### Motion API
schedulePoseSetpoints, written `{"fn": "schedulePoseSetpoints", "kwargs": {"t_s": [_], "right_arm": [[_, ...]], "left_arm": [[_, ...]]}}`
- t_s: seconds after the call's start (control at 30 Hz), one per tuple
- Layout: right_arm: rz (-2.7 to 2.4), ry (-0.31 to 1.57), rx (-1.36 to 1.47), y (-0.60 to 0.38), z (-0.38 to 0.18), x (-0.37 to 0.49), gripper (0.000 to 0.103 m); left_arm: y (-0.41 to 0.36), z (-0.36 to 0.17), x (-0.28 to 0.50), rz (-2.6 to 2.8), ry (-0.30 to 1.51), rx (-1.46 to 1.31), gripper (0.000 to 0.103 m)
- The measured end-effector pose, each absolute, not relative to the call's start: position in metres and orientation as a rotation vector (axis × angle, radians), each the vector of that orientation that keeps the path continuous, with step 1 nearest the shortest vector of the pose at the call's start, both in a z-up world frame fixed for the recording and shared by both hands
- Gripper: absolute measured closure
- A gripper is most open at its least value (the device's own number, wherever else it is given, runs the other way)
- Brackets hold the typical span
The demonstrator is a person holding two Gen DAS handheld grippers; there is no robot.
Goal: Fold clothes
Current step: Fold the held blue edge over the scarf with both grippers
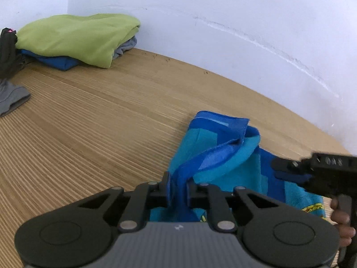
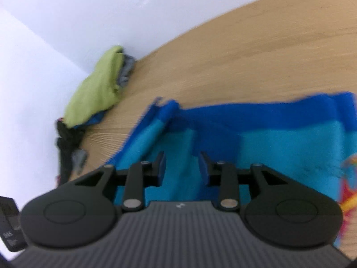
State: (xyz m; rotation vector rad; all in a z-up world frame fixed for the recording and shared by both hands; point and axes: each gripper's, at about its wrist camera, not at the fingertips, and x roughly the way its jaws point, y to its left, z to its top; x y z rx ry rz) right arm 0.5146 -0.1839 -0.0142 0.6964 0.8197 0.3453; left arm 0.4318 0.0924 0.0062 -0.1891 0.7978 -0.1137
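A blue and turquoise cloth [image 1: 223, 156] with a dark blue border lies rumpled on the wooden table [image 1: 89, 122]. My left gripper [image 1: 178, 187] is shut on a raised fold of its dark blue edge, and the cloth bunches up between the pads. In the right wrist view the same cloth [image 2: 267, 138] spreads out flat, with a red and yellow print at its right side. My right gripper [image 2: 182, 167] hovers just over it, jaws apart and nothing pinched between them. The right gripper [image 1: 283, 169] also shows at the right of the left wrist view, held by a hand [image 1: 341, 221].
A stack of folded clothes with a green garment [image 1: 75, 38] on top sits in the far left corner against the white wall [image 1: 223, 22]. A black garment [image 1: 7, 51] and a grey one [image 1: 11, 98] lie beside it. Bare wood stretches between stack and cloth.
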Motion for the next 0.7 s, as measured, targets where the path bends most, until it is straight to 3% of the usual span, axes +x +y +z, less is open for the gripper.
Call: {"fn": "schedulePoseSetpoints", "kwargs": {"t_s": [0.27,0.6,0.63,0.67,0.7], "right_arm": [[0.469,0.793,0.863,-0.180,-0.005,0.544,0.066],[0.422,0.970,0.569,-0.125,-0.010,0.604,0.067],[0.435,0.947,0.527,-0.118,-0.006,0.606,0.078],[0.461,0.908,0.473,-0.110,0.002,0.605,0.098],[0.491,0.856,0.418,-0.101,0.014,0.602,0.097]], "left_arm": [[0.087,0.005,0.420,-0.152,0.815,-0.215,0.088],[0.074,-0.001,0.414,-0.189,0.836,-0.165,0.081],[0.077,-0.001,0.413,-0.188,0.829,-0.170,0.081],[0.081,0.001,0.411,-0.185,0.822,-0.180,0.081],[0.084,0.002,0.410,-0.183,0.815,-0.190,0.081]]}}
